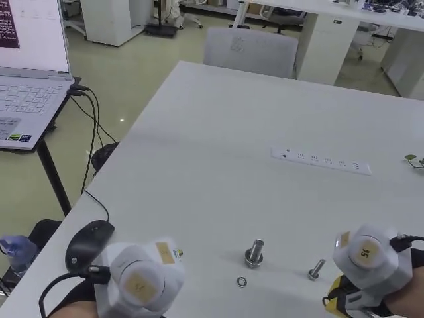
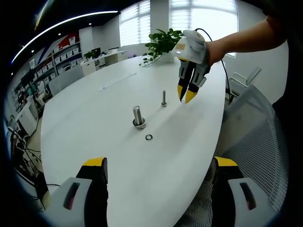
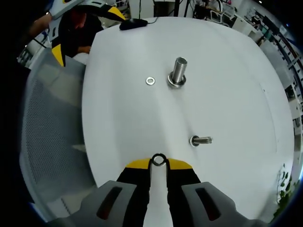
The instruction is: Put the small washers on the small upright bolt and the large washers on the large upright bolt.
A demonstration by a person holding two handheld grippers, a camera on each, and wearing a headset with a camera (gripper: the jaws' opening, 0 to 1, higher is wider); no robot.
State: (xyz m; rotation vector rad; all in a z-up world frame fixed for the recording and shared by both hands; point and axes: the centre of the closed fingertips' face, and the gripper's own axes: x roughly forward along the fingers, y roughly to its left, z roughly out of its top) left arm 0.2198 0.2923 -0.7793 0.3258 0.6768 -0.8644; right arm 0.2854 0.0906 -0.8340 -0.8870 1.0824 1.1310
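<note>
Two yellow-tipped jaws at the bottom of the left gripper view, spread fully wide: left gripper [image 2: 158,165] gripping nothing, bare white table [image 2: 85,123] between. Farther right on the table, large bolt [image 2: 138,116] upright, a ring around its foot, impossible to read as washer or bolt head. Flat on the table just near-left of it, a loose washer [image 2: 149,137]. Right again, well apart, small bolt [image 2: 164,98], upright too. Hovering just right of the small bolt, tips down, right gripper [image 2: 186,98] on an arm cut off by the picture edge; jaws nearly together, contents too small to make out from here. At the far side, a power strip [image 2: 117,81] and a potted plant [image 2: 163,42].

Right gripper view, sharper on that point: jaws closed to a narrow slit on a pinched washer [image 3: 159,159], held at the very tips, hole facing the camera, above the near-right part of the table. Small bolt close by to the left, not touching; large bolt and loose washer farther left, side by side. Left gripper's yellow tips partly cut off at the picture edge, a mouse [image 3: 134,23] beyond.

Head view: both gripper housings at the near edge, bolts and loose washer between them. Left gripper's jaws hidden under its own housing and cropped by the frame; pinched washer hidden behind the right gripper. Laptop [image 1: 26,86] cut off at the far left, a bottle [image 1: 16,250] half out of frame at the near left, an office chair [image 1: 250,53] at the far end.
</note>
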